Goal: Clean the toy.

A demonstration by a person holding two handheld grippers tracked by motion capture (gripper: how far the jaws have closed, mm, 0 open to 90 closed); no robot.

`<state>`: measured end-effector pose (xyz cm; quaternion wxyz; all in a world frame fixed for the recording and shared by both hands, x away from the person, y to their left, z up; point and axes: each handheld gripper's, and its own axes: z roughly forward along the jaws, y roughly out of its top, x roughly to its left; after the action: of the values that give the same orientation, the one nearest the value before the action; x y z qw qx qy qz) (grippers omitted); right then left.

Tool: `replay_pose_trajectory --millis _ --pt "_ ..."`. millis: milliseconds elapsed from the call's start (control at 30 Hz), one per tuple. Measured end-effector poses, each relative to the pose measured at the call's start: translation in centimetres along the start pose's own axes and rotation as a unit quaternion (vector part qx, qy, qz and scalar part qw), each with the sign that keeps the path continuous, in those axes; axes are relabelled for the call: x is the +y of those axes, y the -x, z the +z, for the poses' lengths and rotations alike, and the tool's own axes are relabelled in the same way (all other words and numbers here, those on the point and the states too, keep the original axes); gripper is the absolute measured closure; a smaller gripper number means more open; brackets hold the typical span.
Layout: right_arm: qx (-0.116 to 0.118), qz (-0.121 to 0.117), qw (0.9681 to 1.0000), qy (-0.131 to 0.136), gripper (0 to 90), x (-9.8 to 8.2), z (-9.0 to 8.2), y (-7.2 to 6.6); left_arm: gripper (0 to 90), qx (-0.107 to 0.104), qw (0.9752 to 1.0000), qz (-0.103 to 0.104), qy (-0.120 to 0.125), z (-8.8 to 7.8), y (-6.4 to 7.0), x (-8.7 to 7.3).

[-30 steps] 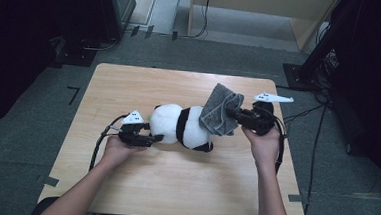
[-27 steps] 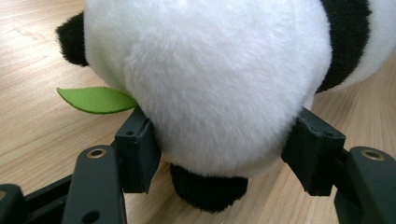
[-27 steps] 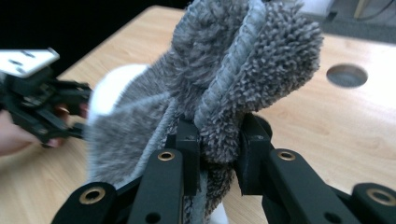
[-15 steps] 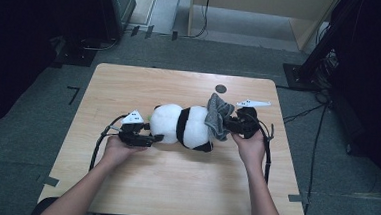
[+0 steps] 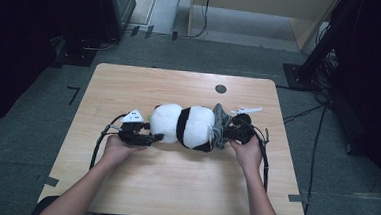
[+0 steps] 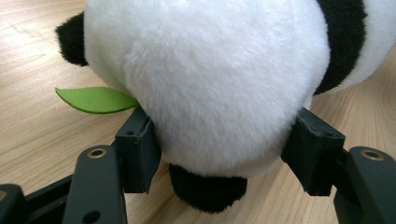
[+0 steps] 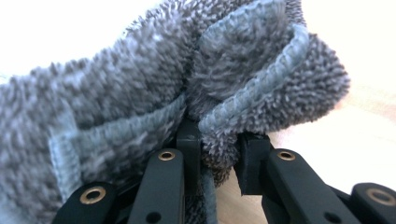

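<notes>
The left tongs point(image 6: 224, 154) are squeezing the soft, light panda point(image 5: 187, 126); the right tongs point(image 7: 219, 154), at its far end, are pinching a limp towel point(image 7: 154, 102) by a bunched fold.

Our forearms reach in from the near edge, hands well apart. Our left hand point(image 5: 118, 148) holds the left gripper point(image 5: 146, 135) level, pointing right, jaws part-open and clamped on something soft. Our right hand point(image 5: 247, 153) holds the right gripper point(image 5: 227, 132) pointing left, jaws nearly together, pinching what they hold.
</notes>
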<state>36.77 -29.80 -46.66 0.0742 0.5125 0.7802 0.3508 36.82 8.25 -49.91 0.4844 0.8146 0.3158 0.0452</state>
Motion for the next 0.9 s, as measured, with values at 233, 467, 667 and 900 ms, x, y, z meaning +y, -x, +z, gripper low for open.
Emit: replay_pose_trajectory --millis 233,467,667,900 --pt "-0.022 0.0 0.9993 -0.03 75.5 -0.6 0.7 0.7 35.0 -0.002 1.0 -0.002 -0.003 -0.1 -0.1 0.2" --pt "-0.032 0.025 0.9991 0.008 75.7 -0.8 -1.9 2.2 34.9 -0.002 1.0 -0.003 -0.004 -0.1 -0.1 0.2" --pt "-0.021 0.036 0.9972 0.061 75.7 -0.4 -5.1 2.5 34.9 -0.001 1.0 -0.002 -0.005 -0.1 -0.1 0.3" --pt "-0.003 0.03 0.9929 0.115 75.9 0.6 -8.7 1.7 34.9 -0.001 1.0 -0.003 -0.005 -0.1 -0.1 0.3"
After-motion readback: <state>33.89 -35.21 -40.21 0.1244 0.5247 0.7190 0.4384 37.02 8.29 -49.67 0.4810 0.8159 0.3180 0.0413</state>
